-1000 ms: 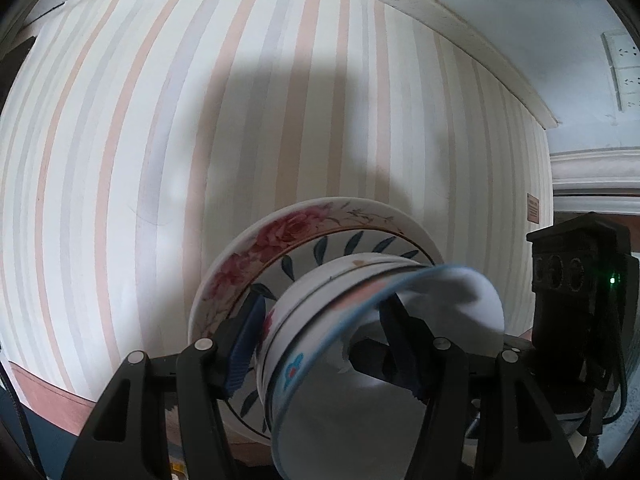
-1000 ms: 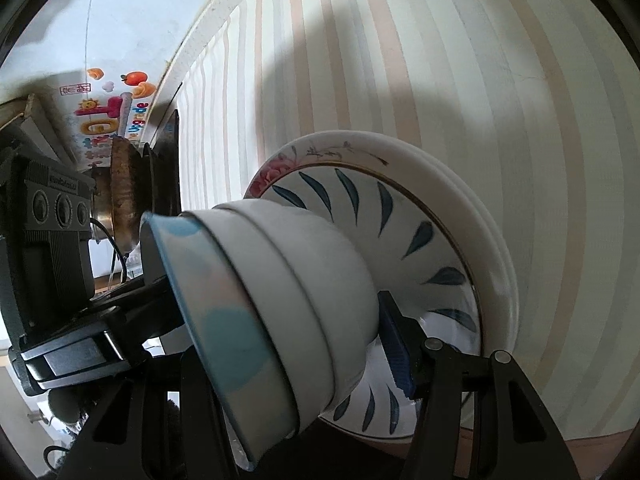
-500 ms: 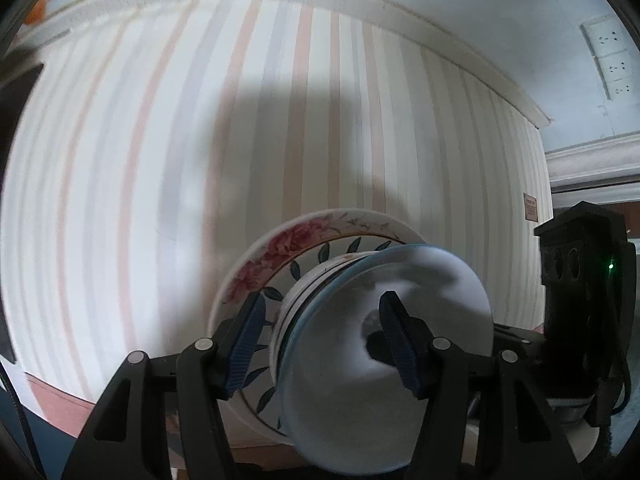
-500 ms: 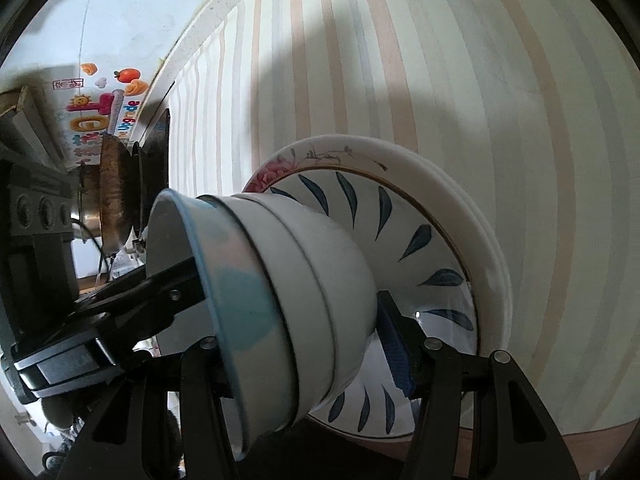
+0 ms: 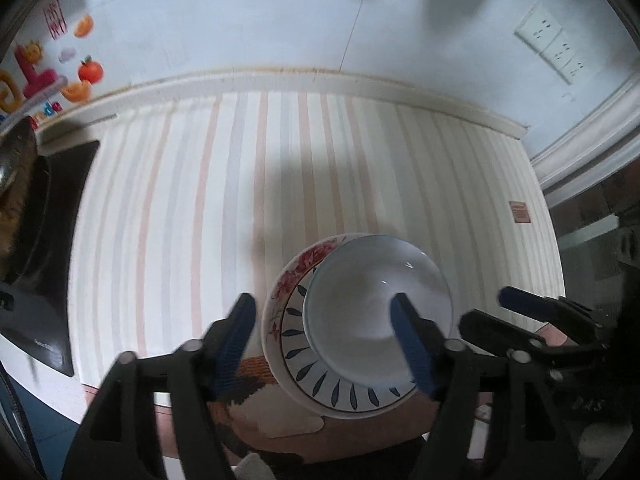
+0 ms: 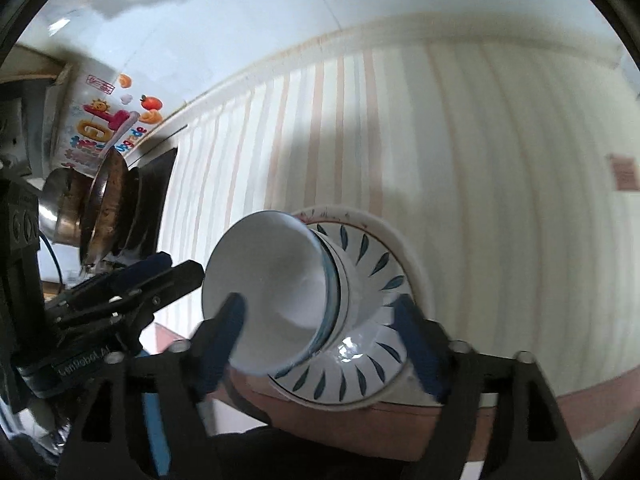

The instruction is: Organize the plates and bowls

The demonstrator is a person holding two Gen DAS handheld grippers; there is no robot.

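A stack of white bowls (image 5: pixel 360 292) with a blue-rimmed one on top stands on a blue-leaf plate (image 5: pixel 344 392), which lies on a floral-rimmed plate (image 5: pixel 304 268). My left gripper (image 5: pixel 324 340) hovers above the stack. Its jaws are opening: one blue pad is over the top bowl's inside, the other outside the plates, and neither presses on anything. My right gripper (image 6: pixel 320 336) is also above the bowls (image 6: pixel 272 288) and plates (image 6: pixel 372 320). Its jaws are opening too, and its pads are clear of the bowl wall. Each view shows the other gripper (image 6: pixel 168 268) (image 5: pixel 504 312) beside the stack.
A striped tablecloth (image 5: pixel 200 220) covers the table, and the stack sits near its front edge. A black cooker (image 5: pixel 60 208) with a metal pan (image 6: pixel 104 208) stands at the far left. Fruit stickers (image 5: pixel 80 76) and sockets (image 5: pixel 556 48) are on the wall behind.
Both grippers have let go of the bowl stack, spread their jaws and risen, tilting up so the wall comes into view. The bowls now rest upright on the plates.
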